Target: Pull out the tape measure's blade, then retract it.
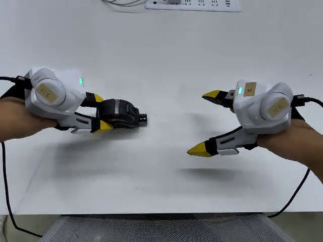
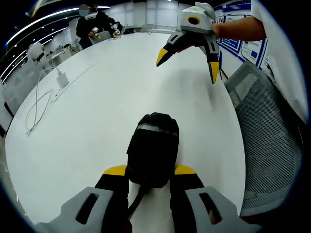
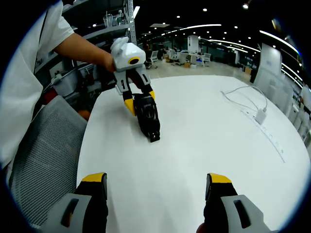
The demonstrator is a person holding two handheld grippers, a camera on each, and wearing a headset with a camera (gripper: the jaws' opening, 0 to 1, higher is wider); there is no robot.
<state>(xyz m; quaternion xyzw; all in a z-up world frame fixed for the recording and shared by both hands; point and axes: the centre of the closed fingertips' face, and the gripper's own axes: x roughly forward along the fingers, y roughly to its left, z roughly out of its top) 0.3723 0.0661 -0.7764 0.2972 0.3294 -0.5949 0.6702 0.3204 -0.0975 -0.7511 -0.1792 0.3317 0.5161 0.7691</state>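
Black tape measure [image 1: 120,113]: clamped at its rear between the yellow-tipped jaws of the left gripper [image 1: 102,112], low over the white table [image 1: 166,55], left of centre in the head view; contact with the tabletop cannot be told. Long axis level, blade end pointing toward the right gripper [image 1: 198,122]. Left forearm level, reaching inward. Right gripper: jaws spread wide, empty, aimed at the tape measure, well apart from it.

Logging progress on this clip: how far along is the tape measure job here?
Done: the left gripper is shut on the tape measure, low over the white table. In hand: the right gripper is open, apart from the case, jaws pointed towards it. Left: no blade is drawn out yet, so both the pull and the retraction are still to do.
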